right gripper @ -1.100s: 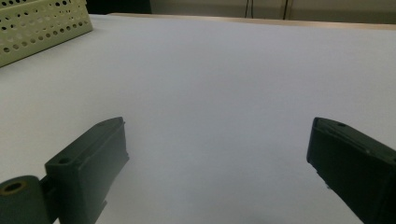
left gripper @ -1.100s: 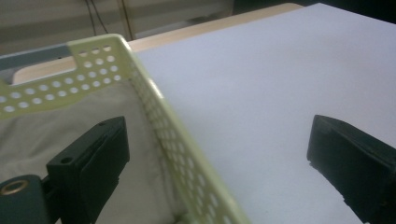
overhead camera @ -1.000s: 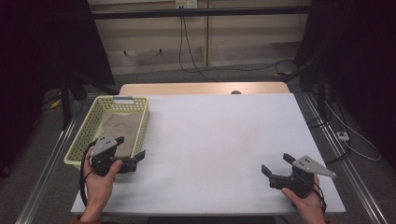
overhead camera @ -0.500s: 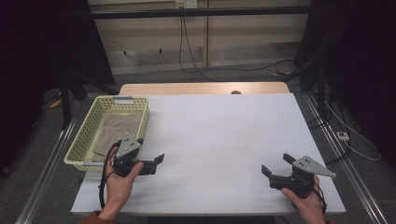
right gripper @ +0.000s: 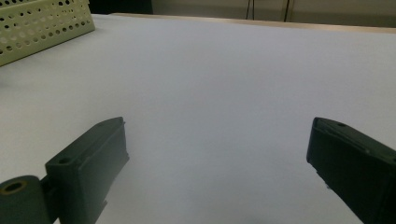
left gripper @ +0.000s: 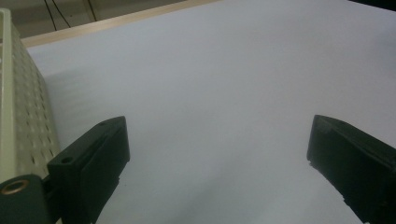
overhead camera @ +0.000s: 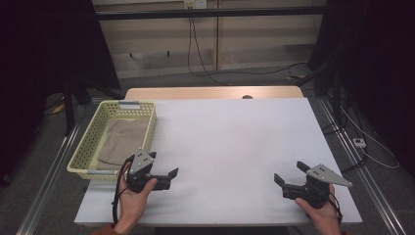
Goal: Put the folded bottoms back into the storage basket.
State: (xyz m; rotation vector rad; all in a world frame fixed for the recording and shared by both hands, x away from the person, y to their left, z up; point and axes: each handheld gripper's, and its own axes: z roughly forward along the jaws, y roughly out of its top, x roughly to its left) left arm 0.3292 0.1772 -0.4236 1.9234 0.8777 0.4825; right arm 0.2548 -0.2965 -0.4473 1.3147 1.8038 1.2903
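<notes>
Left gripper (overhead camera: 164, 169): black body, two black jaws, grey top plate, black trailing cable. Right gripper (overhead camera: 289, 175): identical, with a grey three-cornered plate.

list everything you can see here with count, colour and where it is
basket: 1, pale yellow, perforated, at the left edge of the table
cloth: 1, beige-brown, folded, lying inside the basket
table: 1, white top with a light wood strip along its far edge
cables: several, black, on the floor and wall beyond the table
left gripper: 1, black with a grey plate, near the table's front left, just right of the basket's near corner, jaws open and empty
right gripper: 1, black with a grey three-cornered plate, near the table's front right, jaws open and empty
hands: 2, one holding each gripper, coming in from the bottom edge
</notes>
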